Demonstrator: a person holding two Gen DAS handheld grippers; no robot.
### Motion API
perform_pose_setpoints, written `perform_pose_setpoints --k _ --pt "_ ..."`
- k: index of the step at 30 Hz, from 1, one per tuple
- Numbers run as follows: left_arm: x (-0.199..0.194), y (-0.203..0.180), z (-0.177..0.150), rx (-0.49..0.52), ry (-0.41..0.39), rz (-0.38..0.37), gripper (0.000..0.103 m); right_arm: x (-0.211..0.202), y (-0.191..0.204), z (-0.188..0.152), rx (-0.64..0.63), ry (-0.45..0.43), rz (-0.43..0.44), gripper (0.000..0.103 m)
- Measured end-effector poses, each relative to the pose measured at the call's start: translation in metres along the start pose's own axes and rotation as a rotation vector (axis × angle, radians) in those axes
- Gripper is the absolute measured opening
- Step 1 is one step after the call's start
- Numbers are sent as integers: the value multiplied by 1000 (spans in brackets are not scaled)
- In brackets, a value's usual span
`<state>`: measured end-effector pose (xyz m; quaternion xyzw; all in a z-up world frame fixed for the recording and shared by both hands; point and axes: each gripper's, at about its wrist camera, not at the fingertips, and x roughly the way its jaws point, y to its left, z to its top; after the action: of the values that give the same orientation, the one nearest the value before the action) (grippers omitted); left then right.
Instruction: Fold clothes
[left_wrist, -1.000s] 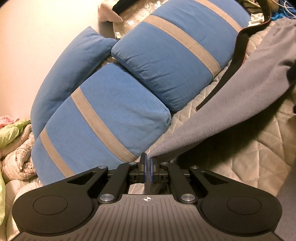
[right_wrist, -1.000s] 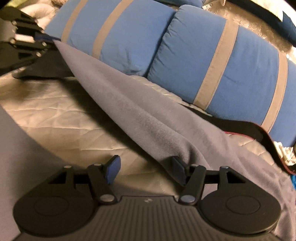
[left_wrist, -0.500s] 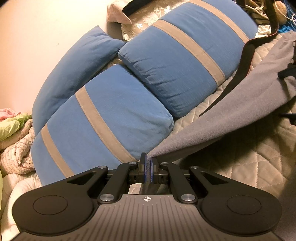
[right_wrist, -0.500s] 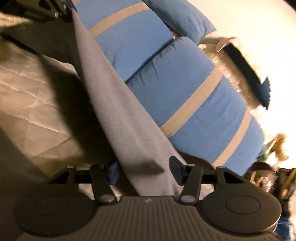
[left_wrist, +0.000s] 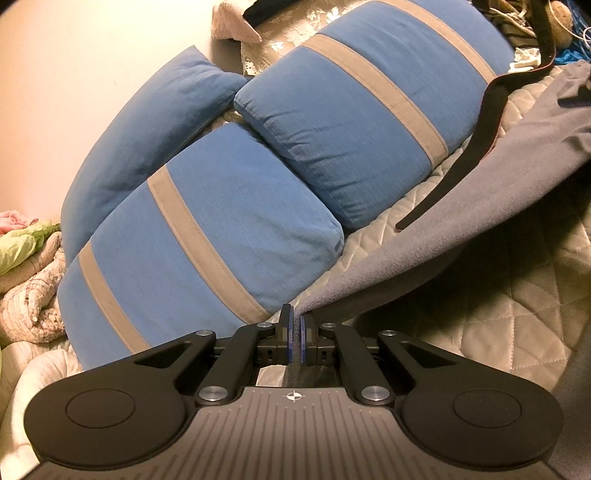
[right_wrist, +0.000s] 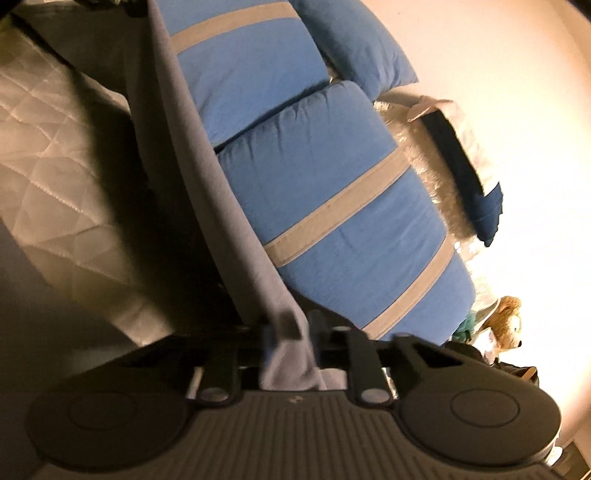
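Since the earlier frames, the right gripper (right_wrist: 291, 332) has rolled hard, tilting its whole view, and its jaws, then wide with the cloth lying loose between them, are now closing on a bunched edge of the grey fleece garment (right_wrist: 207, 177). Motion blur prevents confirming that the pads have full purchase. The left gripper (left_wrist: 294, 334) has not shifted; it is clenched on the opposite corner of the garment (left_wrist: 480, 184), pinched between its blue pads (left_wrist: 290, 341).

The garment hangs as a taut band between the two tools, lifted clear of the quilted bedspread (left_wrist: 509, 314) and running beside the blue striped cushions (left_wrist: 207, 240). Holding two corners apart appears intended to pull the cloth flat so a fold line can form.

A black strap (left_wrist: 476, 136) lies on the bedspread just beyond the garment's far edge; it could snag during the fold.
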<state>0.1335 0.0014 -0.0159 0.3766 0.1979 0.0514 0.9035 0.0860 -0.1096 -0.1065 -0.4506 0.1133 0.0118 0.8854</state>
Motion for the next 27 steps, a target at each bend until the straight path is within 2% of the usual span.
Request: perform_pose_setpoints --k 1,4,9,14,16,23,27 --pt "0 0 0 2 1 -1 4 -1 -1 0 -5 -1 11 19" --pt "1 -2 -1 15 6 -7 4 -7 -5 -2 -30 -12 45 8" --pt "7 -6 -9 81 52 -40 4 -10 -15 -6 -62 -17 216 7" --pt "16 -14 -23 169 154 -142 4 6 -27 -11 47 77 443 7" --pt "17 -16 -27 187 179 -178 4 13 -31 -13 76 112 488 5" --pt "11 -13 -36 173 202 -275 4 7 -15 -26 13 133 497 4" --pt "8 -3 -48 85 203 -341 6 4 -10 -29 6 125 476 4"
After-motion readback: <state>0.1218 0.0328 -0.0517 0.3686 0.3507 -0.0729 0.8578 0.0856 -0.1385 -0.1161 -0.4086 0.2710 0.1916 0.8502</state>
